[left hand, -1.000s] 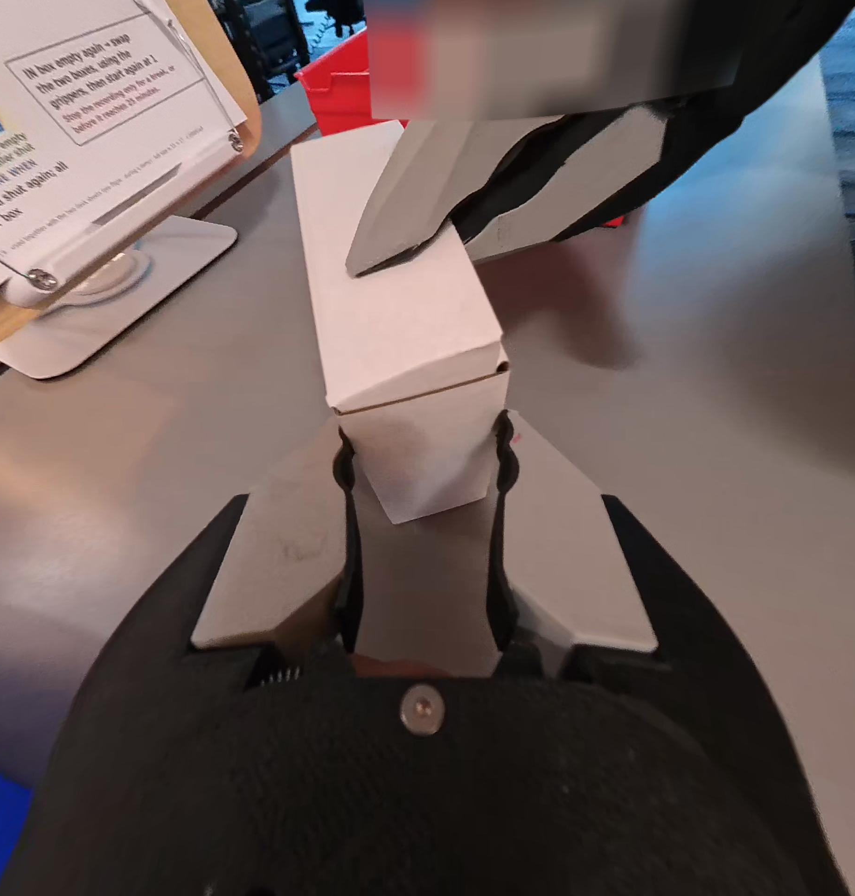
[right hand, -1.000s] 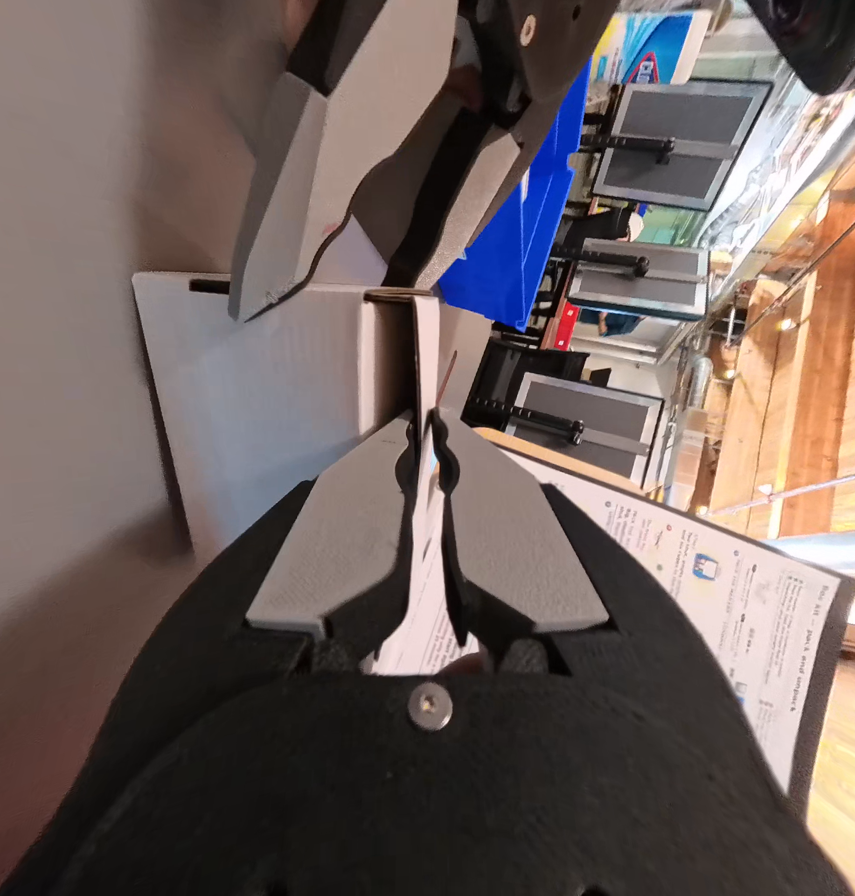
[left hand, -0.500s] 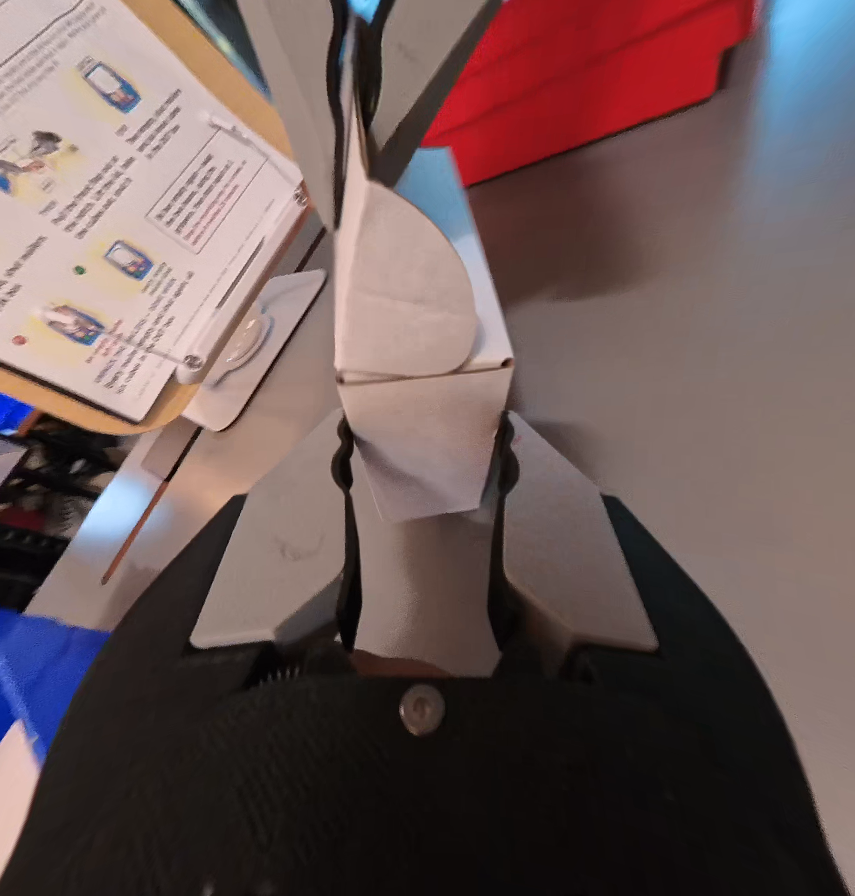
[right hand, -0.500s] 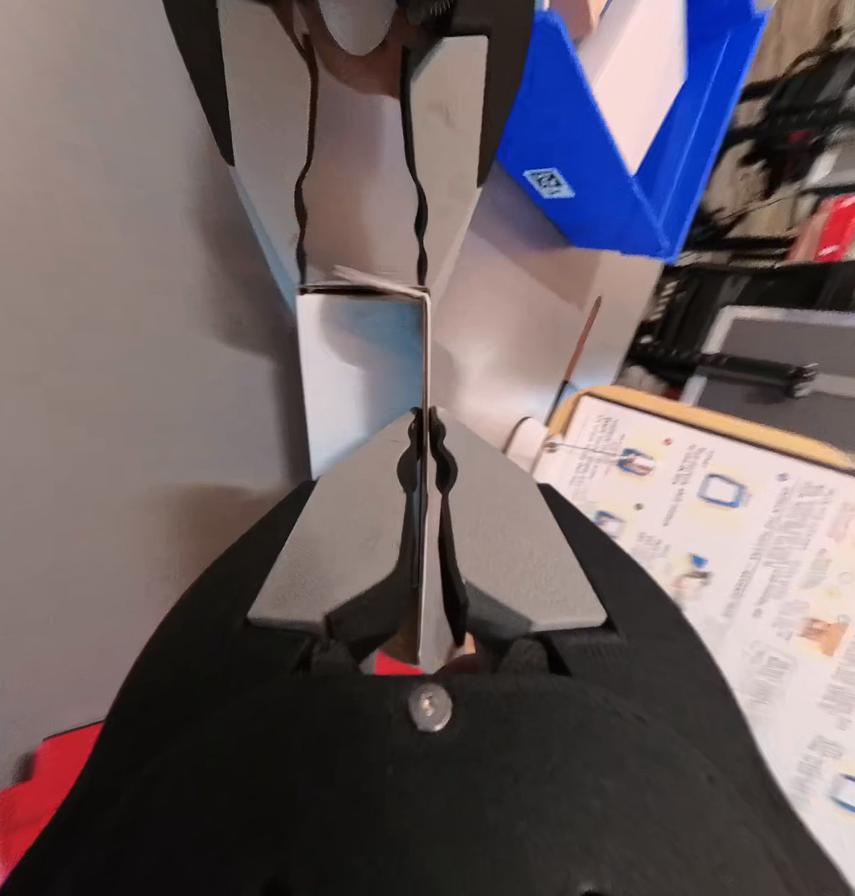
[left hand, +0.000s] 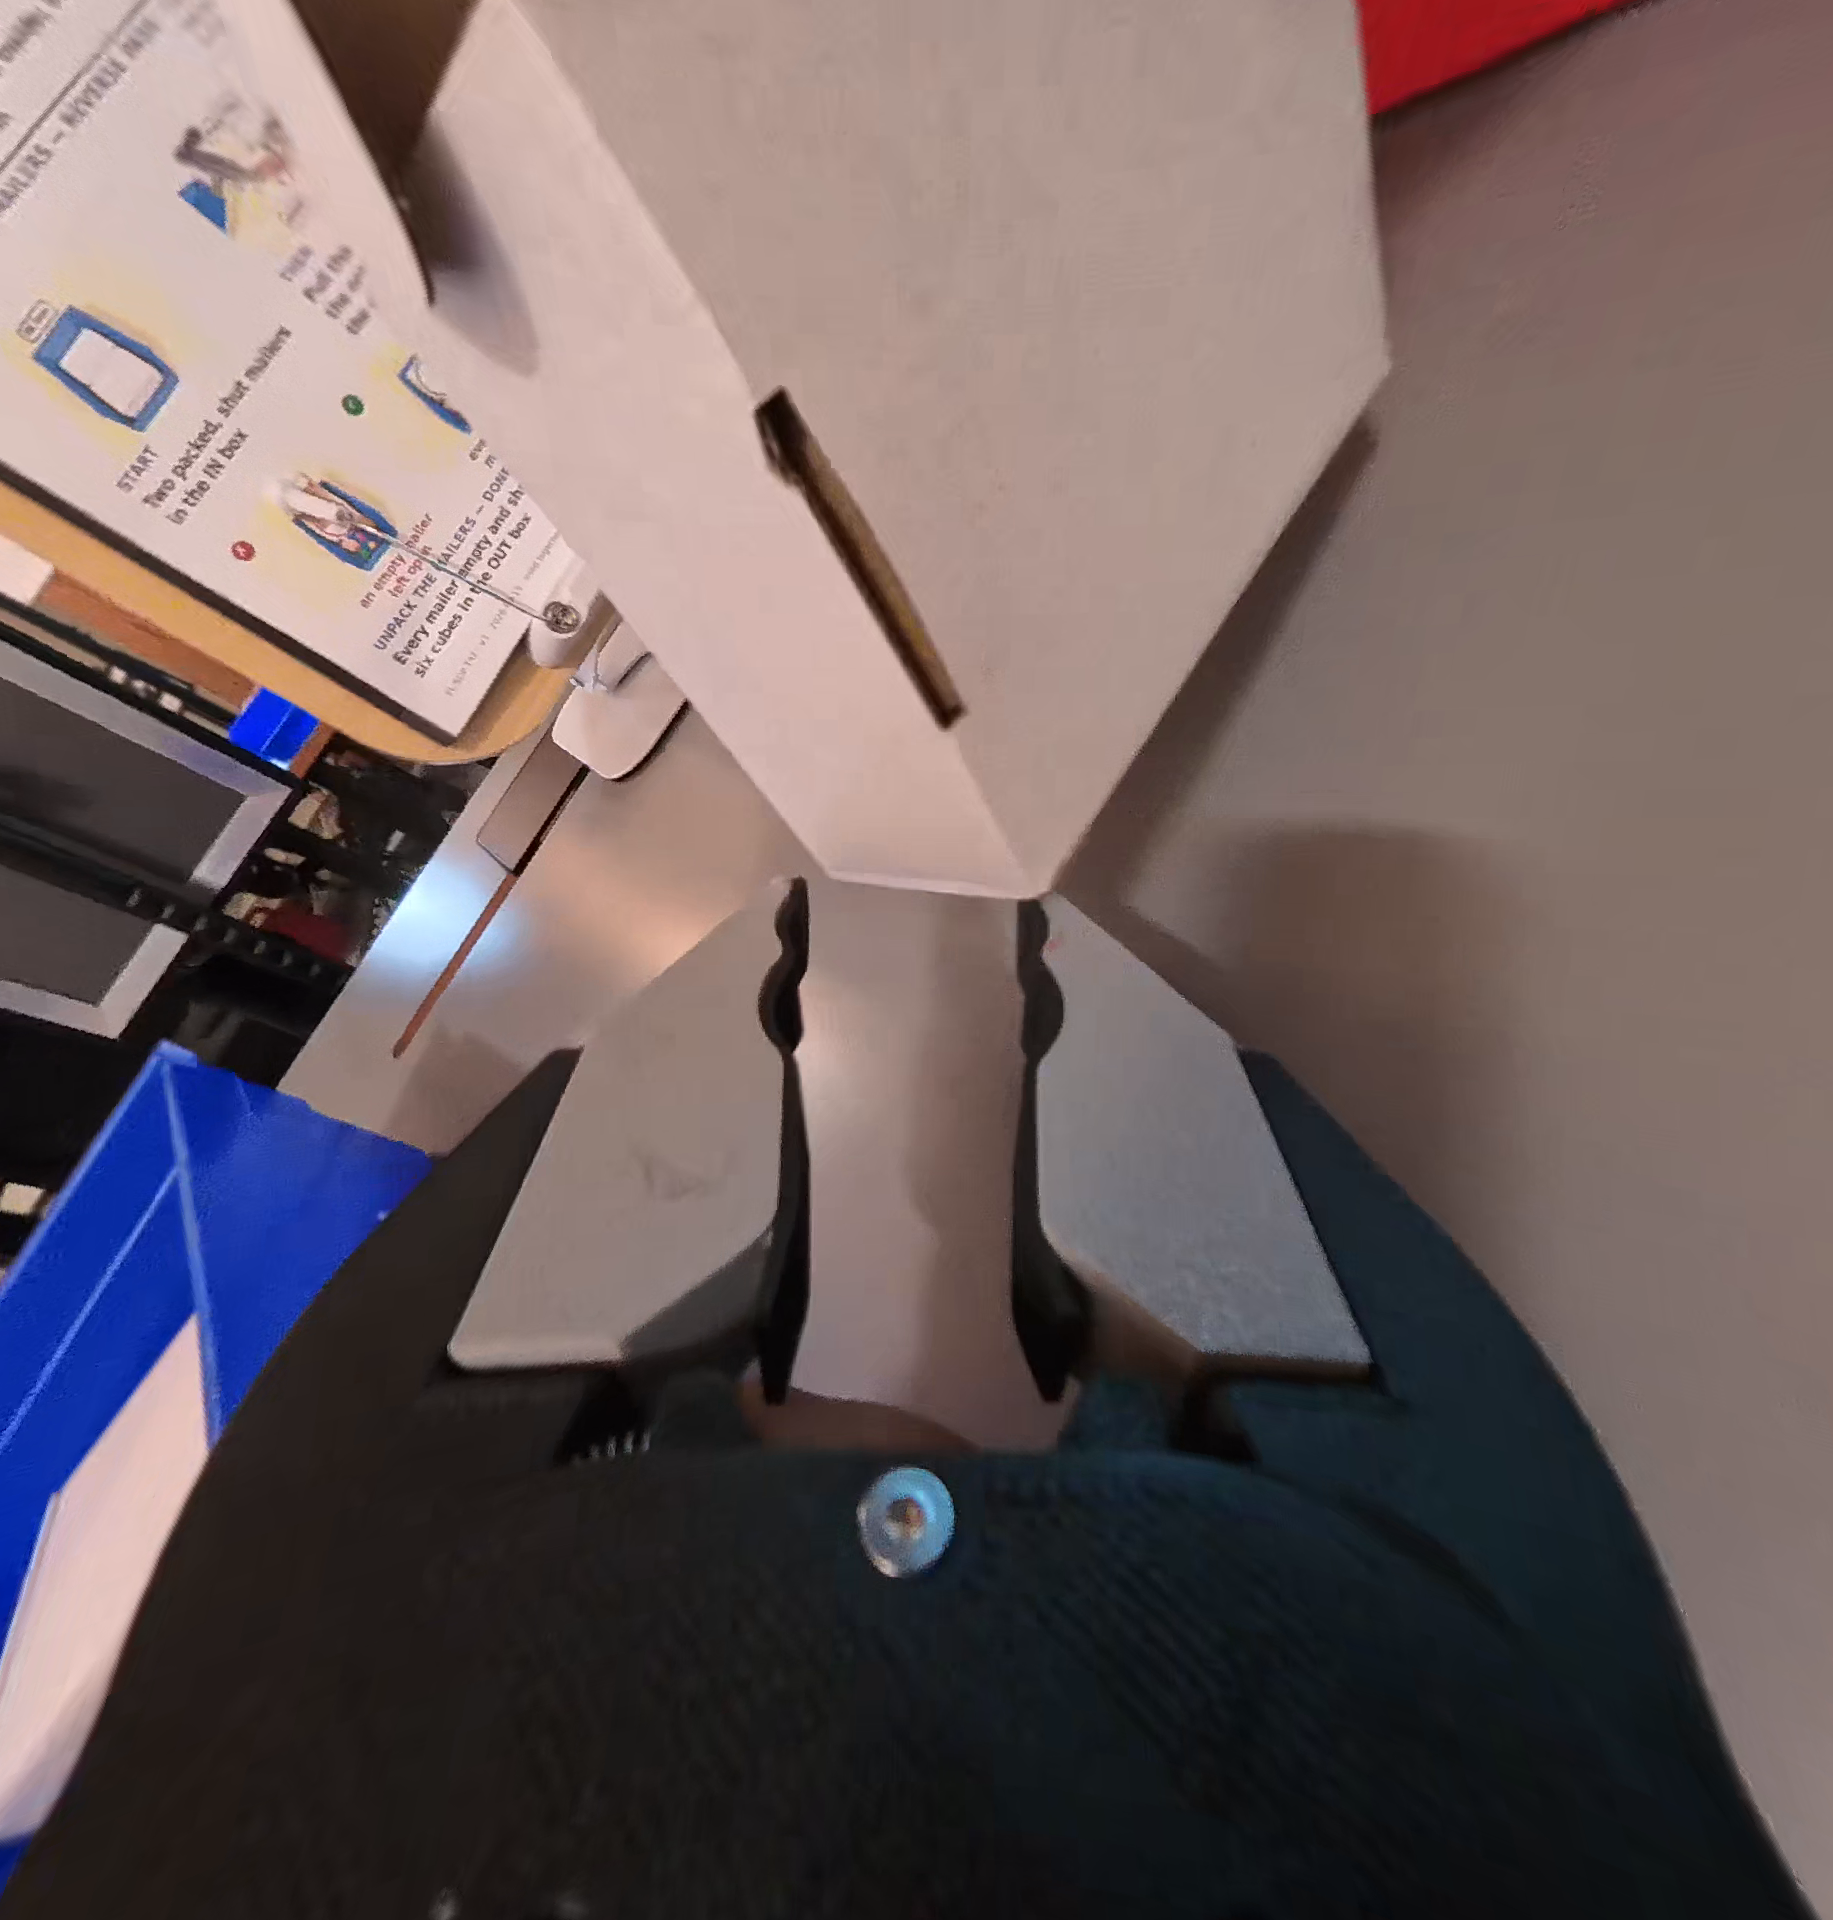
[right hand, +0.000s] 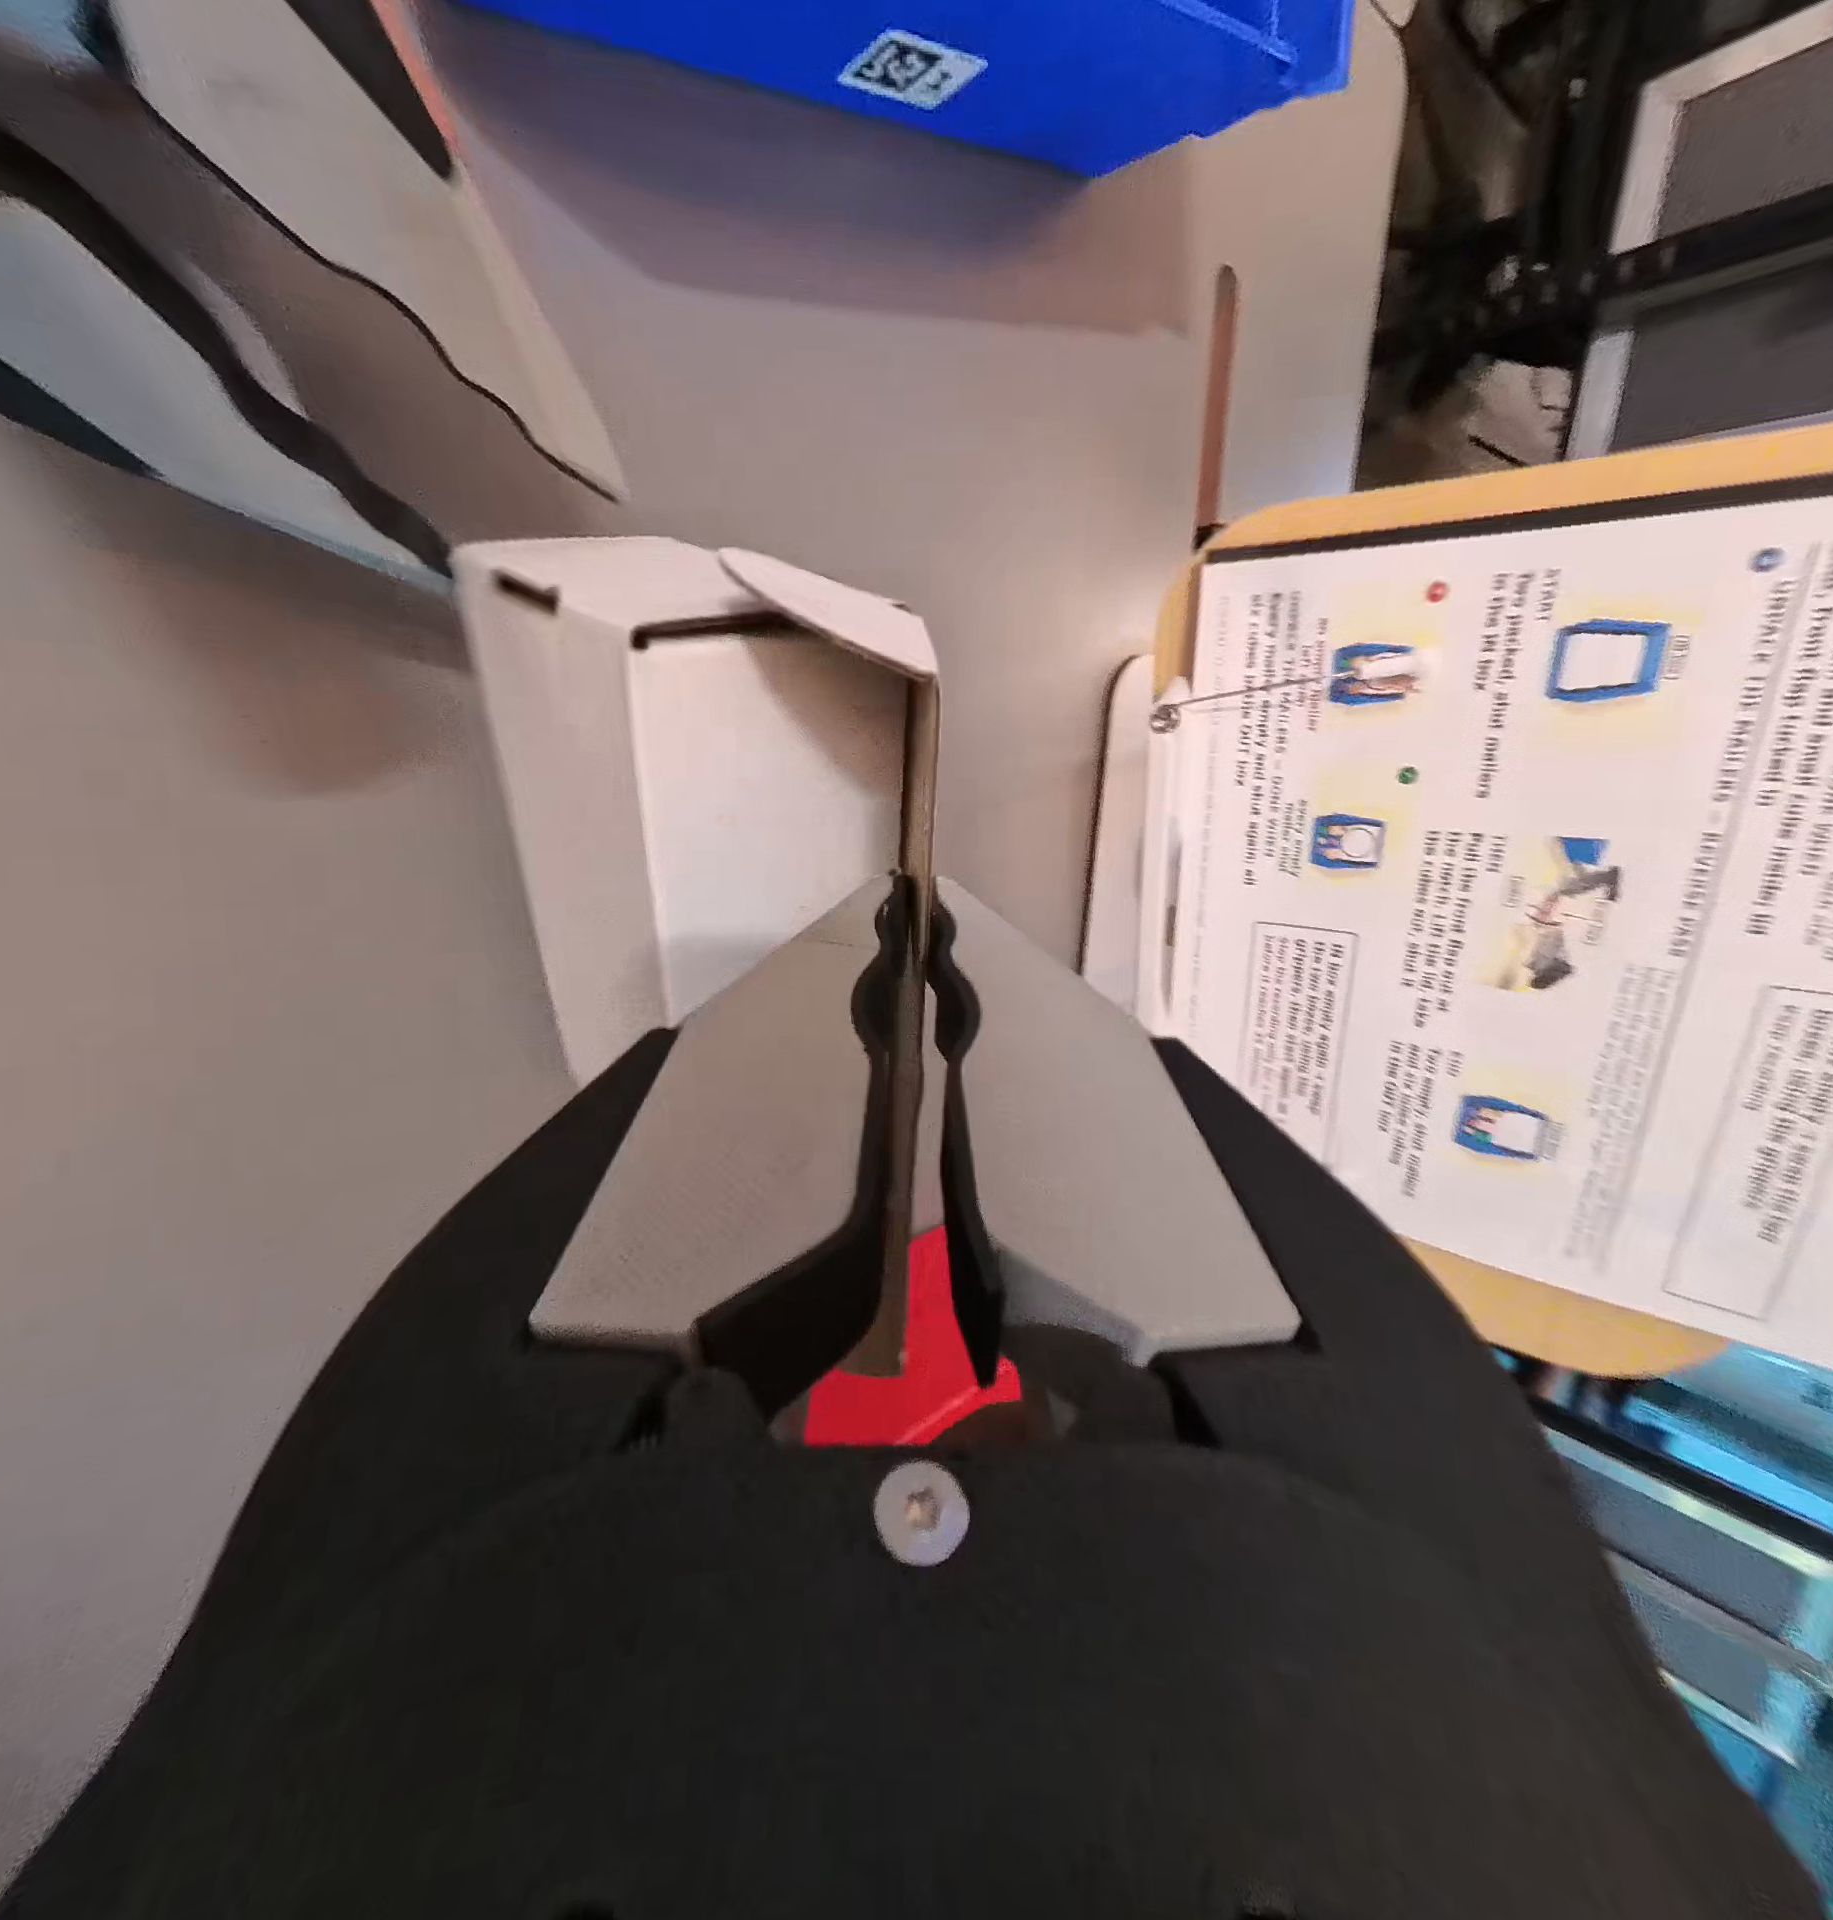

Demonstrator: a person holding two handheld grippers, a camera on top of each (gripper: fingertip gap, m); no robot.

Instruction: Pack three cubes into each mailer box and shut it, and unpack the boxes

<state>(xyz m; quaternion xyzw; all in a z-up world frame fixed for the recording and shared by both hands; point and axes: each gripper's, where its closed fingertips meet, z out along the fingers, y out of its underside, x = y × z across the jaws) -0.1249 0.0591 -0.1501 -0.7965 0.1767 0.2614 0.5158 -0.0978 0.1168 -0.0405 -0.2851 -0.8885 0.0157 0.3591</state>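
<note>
A white mailer box (left hand: 974,395) hangs tilted just beyond my left gripper (left hand: 907,914). Its low corner sits right at the fingertips. The left gripper is open and holds nothing; the grey table shows between its fingers. In the right wrist view the box (right hand: 746,790) is seen end on, with its lid flap (right hand: 917,769) pulled out to the side. My right gripper (right hand: 917,914) is shut on the edge of that lid flap. The left gripper's fingers (right hand: 372,343) show blurred at the upper left, apart from the box. No cubes are in view.
A blue bin (left hand: 112,1299) stands at my left; it also shows at the top of the right wrist view (right hand: 995,73). An instruction sheet on a stand (right hand: 1566,883) is beside the box. A red bin (left hand: 1514,52) sits at the far right. One gripper's finger ends stand about 12 cm off the other's.
My left gripper has let go of the box's end and drawn back. The box has swung and tilted, held only by my right gripper on its lid flap.
</note>
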